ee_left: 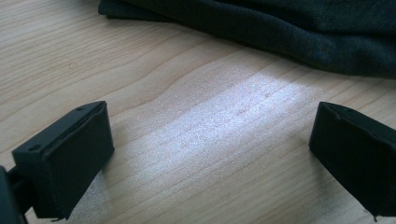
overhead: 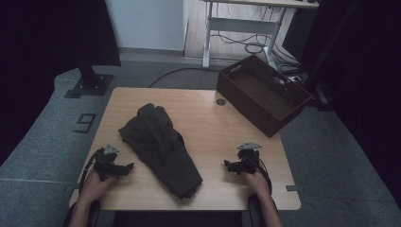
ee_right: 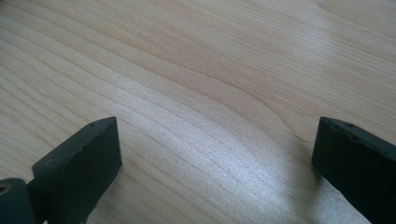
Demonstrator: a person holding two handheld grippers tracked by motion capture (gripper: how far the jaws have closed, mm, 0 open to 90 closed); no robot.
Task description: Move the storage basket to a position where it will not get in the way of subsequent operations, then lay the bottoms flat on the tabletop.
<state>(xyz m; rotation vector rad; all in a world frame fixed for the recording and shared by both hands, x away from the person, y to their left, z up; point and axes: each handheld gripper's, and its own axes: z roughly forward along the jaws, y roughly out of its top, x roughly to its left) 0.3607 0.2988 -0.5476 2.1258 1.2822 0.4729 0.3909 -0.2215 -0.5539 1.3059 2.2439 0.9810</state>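
While both grippers rest apart, the dark garment (overhead: 161,147) lies crumpled.

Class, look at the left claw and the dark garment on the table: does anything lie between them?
Nothing visible does. Bare wood lies between the open left claw and the dark garment, whose edge lies just ahead on the table.

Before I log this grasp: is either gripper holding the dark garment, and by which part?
Nothing is held. The left gripper and right gripper are open over bare table; the dark garment lies untouched between them.
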